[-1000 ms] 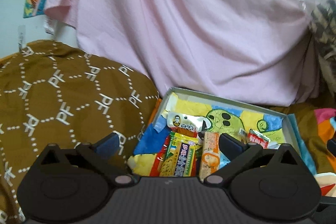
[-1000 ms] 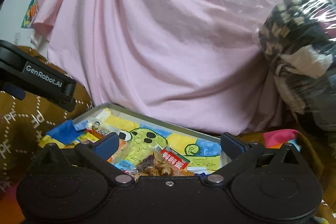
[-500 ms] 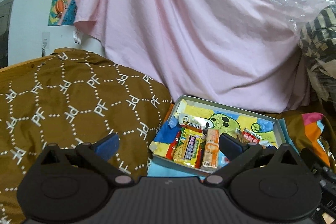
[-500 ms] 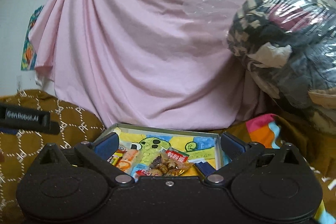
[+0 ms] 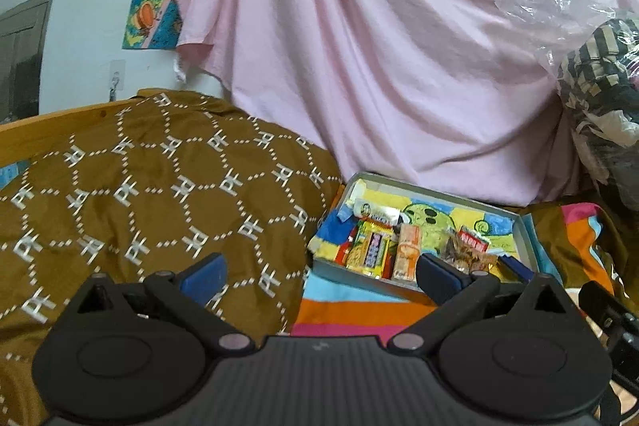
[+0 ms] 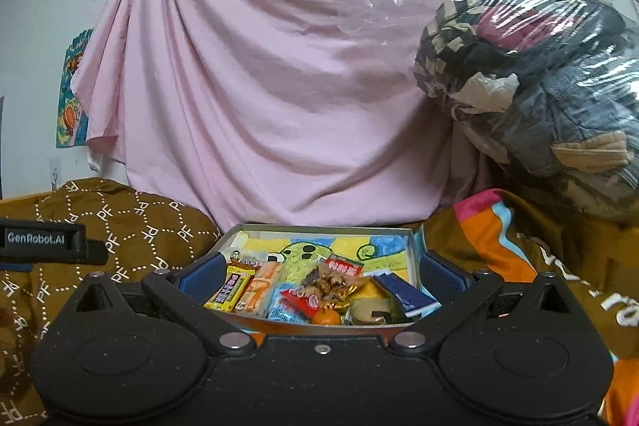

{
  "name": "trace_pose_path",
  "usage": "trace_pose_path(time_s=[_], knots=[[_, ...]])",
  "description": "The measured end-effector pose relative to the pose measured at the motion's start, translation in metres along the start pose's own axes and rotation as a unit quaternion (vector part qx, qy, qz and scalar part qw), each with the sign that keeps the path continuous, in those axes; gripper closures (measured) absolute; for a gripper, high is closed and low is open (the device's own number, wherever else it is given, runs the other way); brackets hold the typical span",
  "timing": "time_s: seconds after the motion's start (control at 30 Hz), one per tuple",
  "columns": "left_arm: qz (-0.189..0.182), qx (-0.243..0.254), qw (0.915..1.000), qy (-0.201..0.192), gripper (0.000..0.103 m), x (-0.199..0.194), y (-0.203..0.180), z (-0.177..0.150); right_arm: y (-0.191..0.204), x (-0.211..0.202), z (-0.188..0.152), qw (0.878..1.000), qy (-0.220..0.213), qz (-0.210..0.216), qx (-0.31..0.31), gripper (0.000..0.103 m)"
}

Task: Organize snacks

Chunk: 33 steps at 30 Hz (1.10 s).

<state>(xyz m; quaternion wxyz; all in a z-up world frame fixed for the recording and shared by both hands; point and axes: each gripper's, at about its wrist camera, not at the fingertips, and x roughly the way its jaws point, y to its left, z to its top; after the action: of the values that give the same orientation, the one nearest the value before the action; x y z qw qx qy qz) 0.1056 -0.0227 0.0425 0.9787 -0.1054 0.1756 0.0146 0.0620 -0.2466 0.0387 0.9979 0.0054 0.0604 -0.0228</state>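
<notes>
You held both grippers, left (image 5: pixel 319 272) and right (image 6: pixel 319 276), spread wide and empty (nothing gripped) just before the box (image 6: pixel 413 258), where the snacks (image 6: pixel 319 286) lay; sorting looked nearly done, needing only a check.

"GenRobot.AI" stands on the left gripper (image 6: pixel 44 240); repeated "PF" covers the brown blanket (image 5: pixel 159 194).

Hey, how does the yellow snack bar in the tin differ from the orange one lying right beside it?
The yellow snack bar is bright yellow with a dark purple panel of lettering; the orange snack bar is pale orange and white with a round picture near its end. The yellow one lies nearer the tin's left wall; the orange one sits further in. Both are long, sealed, lying flat side by side.
</notes>
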Motion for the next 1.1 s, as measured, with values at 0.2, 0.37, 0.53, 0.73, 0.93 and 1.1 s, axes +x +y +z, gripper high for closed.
trace_pose_path(time_s=[0.2,0.37,0.53,0.73,0.93,1.1], knots=[[0.008,0.01,0.9999,0.005,0.0,-0.02,0.009,-0.016,0.001,-0.023,-0.006,1.0,0.002,-0.001,0.008,0.001],[0.008,0.016,0.9998,0.009,0.0,-0.032,0.015,-0.025,-0.002,-0.039,-0.011,1.0,0.009,-0.009,0.024,0.001],[0.005,0.025,0.9996,0.011,0.0,-0.041,0.019,-0.033,-0.002,-0.053,-0.017,0.999,0.016,-0.017,0.029,0.001],[0.0,0.032,0.9994,0.012,0.0,-0.05,0.023,-0.042,0.002,-0.066,-0.023,0.999,0.017,-0.023,0.025,0.001],[-0.001,0.035,0.9993,0.015,0.0,-0.057,0.029,-0.049,0.008,-0.077,-0.03,0.999,0.029,-0.022,0.021,0.001],[0.005,0.054,0.9981,0.029,0.0,-0.062,0.032,-0.056,0.015,-0.078,-0.038,0.998,0.054,-0.011,0.019,0.001]])
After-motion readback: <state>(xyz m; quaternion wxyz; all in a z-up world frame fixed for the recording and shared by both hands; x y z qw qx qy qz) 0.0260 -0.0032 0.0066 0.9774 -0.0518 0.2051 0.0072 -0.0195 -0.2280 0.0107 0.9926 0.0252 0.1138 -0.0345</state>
